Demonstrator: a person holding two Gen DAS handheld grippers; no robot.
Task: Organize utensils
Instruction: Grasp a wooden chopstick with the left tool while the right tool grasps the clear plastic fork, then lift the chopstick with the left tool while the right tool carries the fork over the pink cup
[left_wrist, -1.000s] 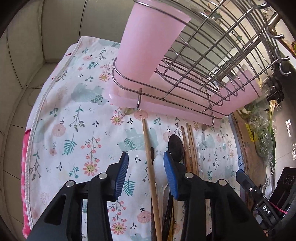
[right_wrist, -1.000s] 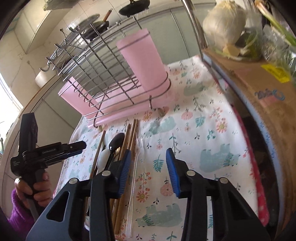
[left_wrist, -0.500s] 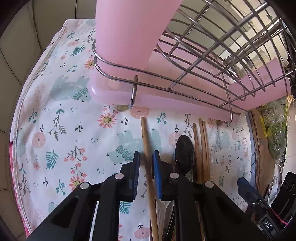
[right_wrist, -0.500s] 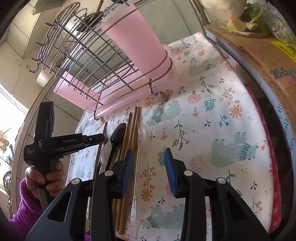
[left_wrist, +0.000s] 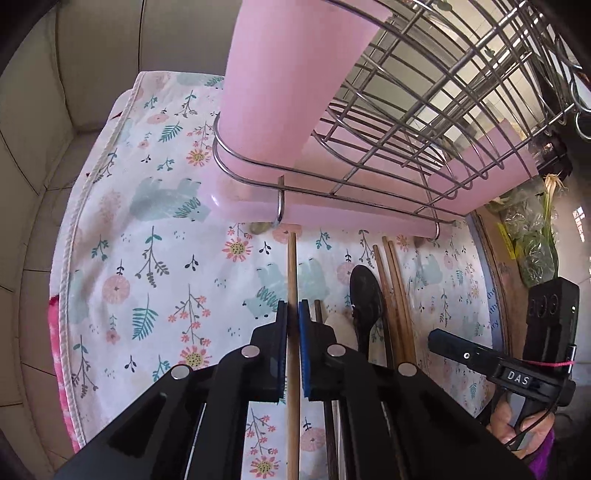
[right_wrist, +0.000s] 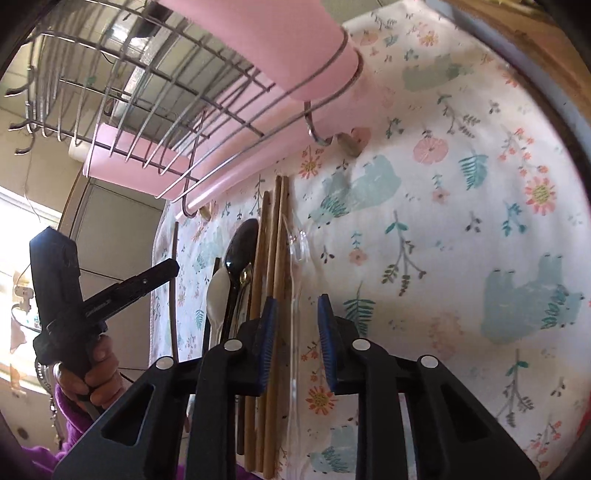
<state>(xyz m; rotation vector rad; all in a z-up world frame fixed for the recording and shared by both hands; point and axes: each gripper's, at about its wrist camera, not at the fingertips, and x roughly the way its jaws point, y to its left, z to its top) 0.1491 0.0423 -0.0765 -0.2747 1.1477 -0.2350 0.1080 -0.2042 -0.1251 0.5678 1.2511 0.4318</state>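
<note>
Left gripper (left_wrist: 292, 321) on slim wooden chopstick (left_wrist: 291, 273)

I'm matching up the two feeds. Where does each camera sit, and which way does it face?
Left wrist: on the left gripper, facing down at a wooden chopstick between its pads; right gripper and hand visible.
Right wrist: on the right gripper, over a clear utensil; left gripper visible.
Shared: pink-trayed wire rack, floral cloth, black spoon.

Your left gripper (left_wrist: 292, 319) hides part of the chopstick (left_wrist: 291, 266), your right gripper (right_wrist: 295, 314) covers the clear fork's (right_wrist: 295, 295) handle, and the pink cup's (left_wrist: 288, 74) top is cropped.
</note>
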